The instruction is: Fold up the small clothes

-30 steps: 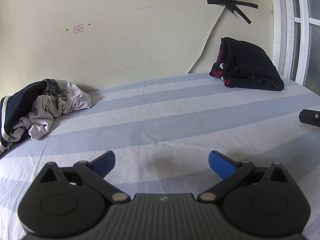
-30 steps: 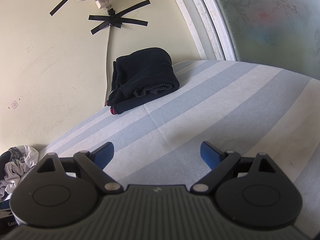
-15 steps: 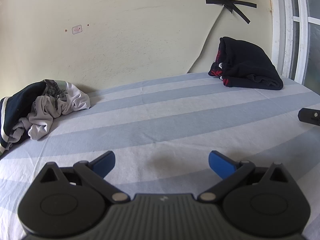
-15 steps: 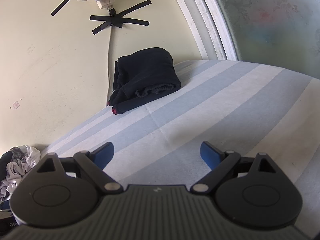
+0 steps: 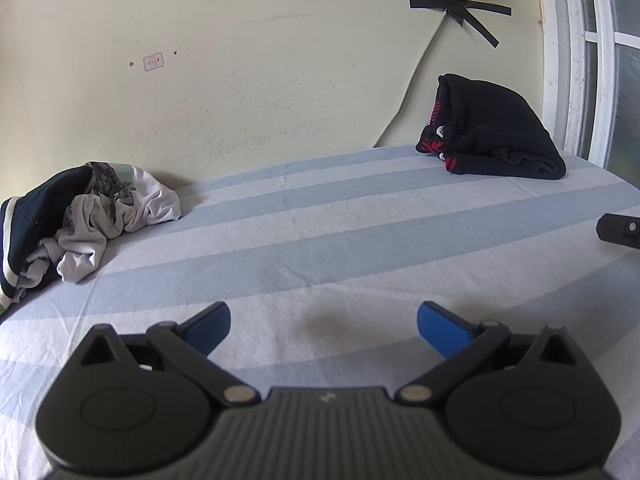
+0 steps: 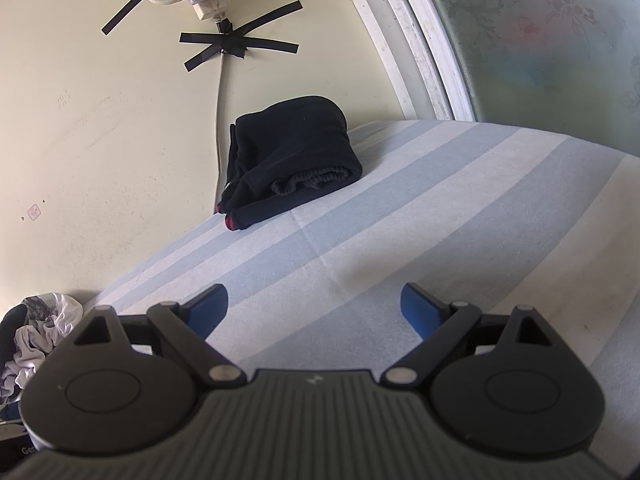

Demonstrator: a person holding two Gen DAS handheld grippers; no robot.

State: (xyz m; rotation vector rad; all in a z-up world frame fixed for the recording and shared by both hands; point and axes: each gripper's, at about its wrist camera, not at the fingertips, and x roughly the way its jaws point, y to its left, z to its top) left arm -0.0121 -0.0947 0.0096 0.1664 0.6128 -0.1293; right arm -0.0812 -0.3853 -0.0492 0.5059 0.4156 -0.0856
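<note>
My left gripper [image 5: 323,322] and right gripper [image 6: 314,307] both hover spread wide, holding nothing, over the bare striped sheet [image 5: 340,240]. A taped cable [image 6: 219,92] runs down the wall. The folded dark clothes [image 6: 292,156] sit far against the wall; a crumpled pile [image 5: 80,220] lies far left.

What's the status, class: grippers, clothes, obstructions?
Both hand-held grippers, left and right, open, empty. Crumpled clothes pile untouched; dark folded stack against wall. Striped sheet between unobstructed.
</note>
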